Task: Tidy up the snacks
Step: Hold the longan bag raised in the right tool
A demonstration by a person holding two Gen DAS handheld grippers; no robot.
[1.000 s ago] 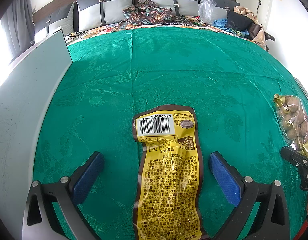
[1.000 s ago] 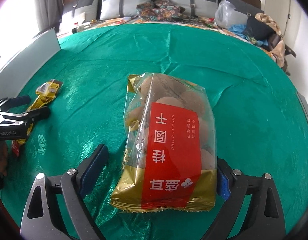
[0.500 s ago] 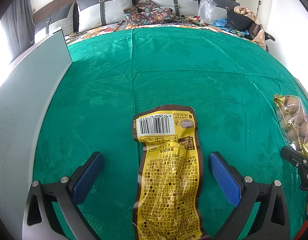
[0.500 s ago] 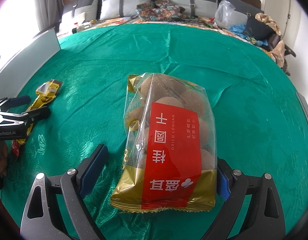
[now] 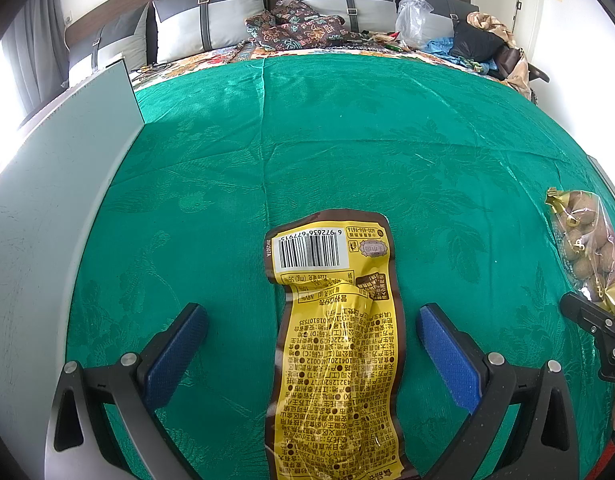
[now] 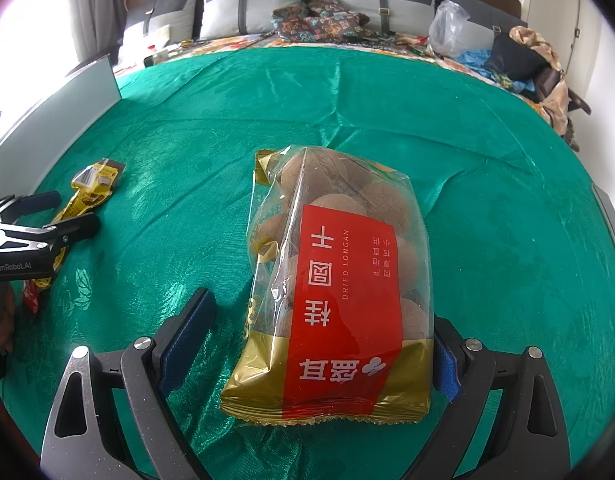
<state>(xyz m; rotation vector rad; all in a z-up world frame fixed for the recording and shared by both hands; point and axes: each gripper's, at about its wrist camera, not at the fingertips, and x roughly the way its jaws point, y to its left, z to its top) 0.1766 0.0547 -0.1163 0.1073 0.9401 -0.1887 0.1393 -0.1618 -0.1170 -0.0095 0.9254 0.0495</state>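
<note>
While the left wrist view shows the left gripper [image 5: 311, 344] with its blue-padded fingers [image 5: 175, 354] spread wide on either side of a yellow snack packet [image 5: 339, 344] lying barcode-up on the green bedspread [image 5: 347, 140], neither pad touching it, only the edge of the longan bag [image 5: 587, 248] appears at far right. Seen from the right wrist, the same bag, labelled DRIED LONGAN, fills the middle between the parted fingers of the right gripper [image 6: 323, 340]; its right pad is hidden behind the bag, so contact cannot be told
</note>
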